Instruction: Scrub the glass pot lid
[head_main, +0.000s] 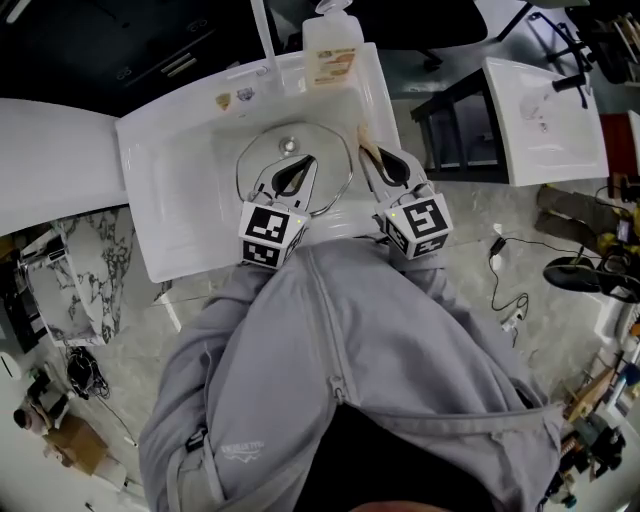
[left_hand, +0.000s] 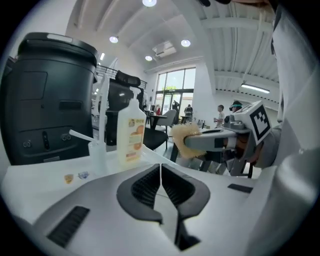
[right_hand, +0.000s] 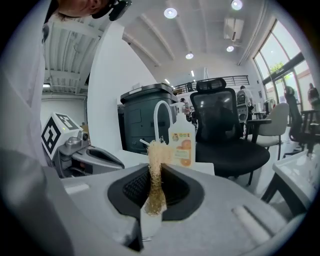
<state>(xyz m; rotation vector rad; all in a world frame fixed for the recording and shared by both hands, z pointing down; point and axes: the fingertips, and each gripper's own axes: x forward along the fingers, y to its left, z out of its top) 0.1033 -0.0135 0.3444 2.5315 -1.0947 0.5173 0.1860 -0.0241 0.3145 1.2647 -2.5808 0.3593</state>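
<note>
The glass pot lid (head_main: 258, 158), with a metal rim and a round knob, lies in the basin of a white sink (head_main: 165, 170). My left gripper (head_main: 306, 162) hovers over the lid's near right part. Its jaws are shut and nothing shows between the pads (left_hand: 160, 169); the lid is hidden in this gripper's own view. My right gripper (head_main: 368, 152) is at the lid's right edge, shut on a tan fibrous scrubber (head_main: 366, 140) that sticks up from its pads (right_hand: 156, 150). The left gripper view shows the scrubber (left_hand: 184, 140) and right gripper off to the right.
A soap bottle with an orange label (head_main: 333, 50) stands at the sink's back edge beside the faucet (head_main: 265, 35). A dark printer (left_hand: 50, 95) and an office chair (right_hand: 225, 125) stand beyond. A second white basin (head_main: 545, 110) and cables (head_main: 505, 280) lie to the right.
</note>
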